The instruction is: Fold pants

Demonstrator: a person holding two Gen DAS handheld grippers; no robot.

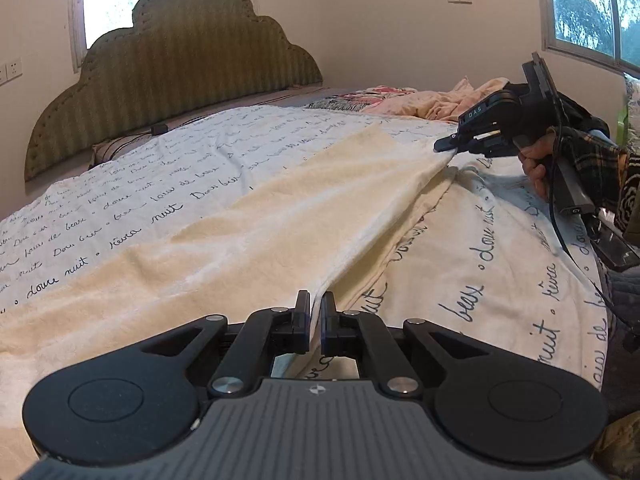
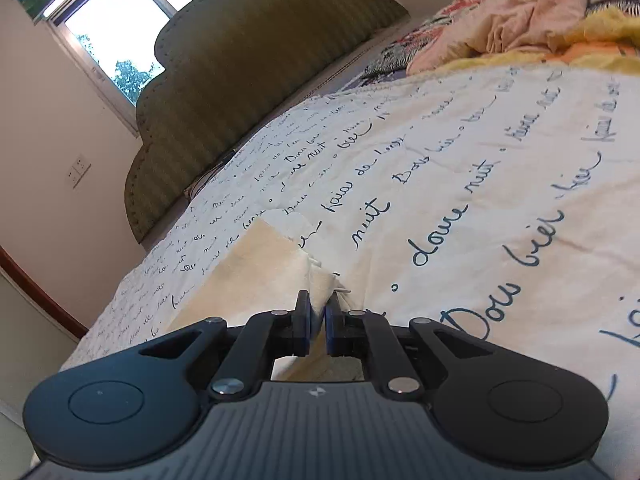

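- Left wrist view: the left gripper is pinched tight on an edge of the cream pants, which stretch across the script-printed bedspread. Further along, the right gripper grips the far end, lifting that edge.
- Right wrist view: the right gripper is clamped on bunched cream pants, over the bedspread, with the green headboard beyond.

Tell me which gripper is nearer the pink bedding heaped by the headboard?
Right. The right gripper, shut on the cream pants, sits just short of the pink bedding; the left gripper grips the pants' opposite end, farther away.
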